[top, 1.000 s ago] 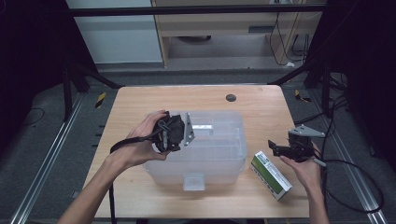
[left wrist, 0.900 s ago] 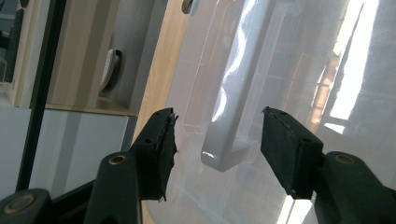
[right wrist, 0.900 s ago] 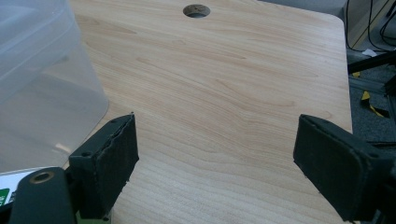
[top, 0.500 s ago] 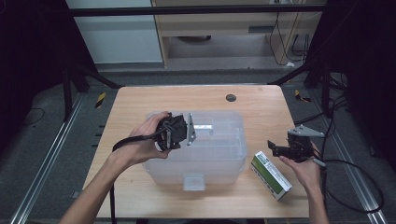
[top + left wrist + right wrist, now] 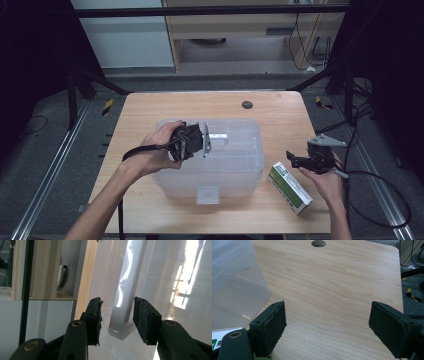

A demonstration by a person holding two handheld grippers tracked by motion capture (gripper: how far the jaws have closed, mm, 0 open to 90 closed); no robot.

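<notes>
Left gripper view had the left tongs (image 5: 117,318) spread around the lid handle (image 5: 120,322) of the clear bin (image 5: 235,170) mid-table; right tongs (image 5: 327,327) hung wide apart over the green box (image 5: 290,187) near the right edge.

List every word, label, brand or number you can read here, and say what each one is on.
None can be read.
Green and white carton: print on its top face, too small and blurred to read.
Same carton's corner by the right gripper: green marks, cut off, unreadable.
Clear plastic bin: no text visible.
</notes>
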